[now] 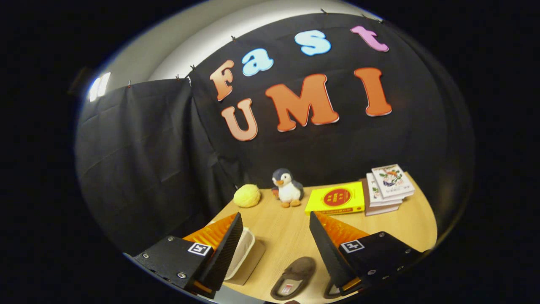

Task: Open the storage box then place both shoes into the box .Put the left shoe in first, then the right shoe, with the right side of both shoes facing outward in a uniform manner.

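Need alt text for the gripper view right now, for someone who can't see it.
The gripper hangs open above a wooden table, holding nothing. A brown slipper lies between its fingers, a cream storage box beside the left finger; a plush penguin and books stand beyond.

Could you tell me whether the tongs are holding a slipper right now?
No, the tongs stand open over the table, and the brown slipper lies on the wood between the fingers, touched by neither.

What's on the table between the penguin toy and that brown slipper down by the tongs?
Nothing: in the gripper view, bare wooden table runs from the penguin to the slipper, between the open tongs.
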`<action>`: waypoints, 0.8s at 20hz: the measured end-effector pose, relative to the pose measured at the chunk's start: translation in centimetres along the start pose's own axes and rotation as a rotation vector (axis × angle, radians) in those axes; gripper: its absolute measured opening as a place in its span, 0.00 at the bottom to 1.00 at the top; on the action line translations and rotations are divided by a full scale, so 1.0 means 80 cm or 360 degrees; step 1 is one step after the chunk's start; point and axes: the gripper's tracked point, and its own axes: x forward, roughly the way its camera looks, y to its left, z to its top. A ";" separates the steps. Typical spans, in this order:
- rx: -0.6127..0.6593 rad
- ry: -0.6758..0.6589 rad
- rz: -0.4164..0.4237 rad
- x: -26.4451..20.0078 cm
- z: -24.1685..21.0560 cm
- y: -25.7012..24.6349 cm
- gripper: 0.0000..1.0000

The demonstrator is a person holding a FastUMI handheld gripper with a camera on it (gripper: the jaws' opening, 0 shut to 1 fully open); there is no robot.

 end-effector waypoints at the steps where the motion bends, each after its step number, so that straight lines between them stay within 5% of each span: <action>1: 0.0041 0.0082 0.0035 0.011 -0.023 0.005 0.96; 7: 0.0246 0.0476 0.0223 0.050 -0.131 0.043 0.96; 16: 0.0591 0.0831 0.0537 0.083 -0.222 0.120 0.95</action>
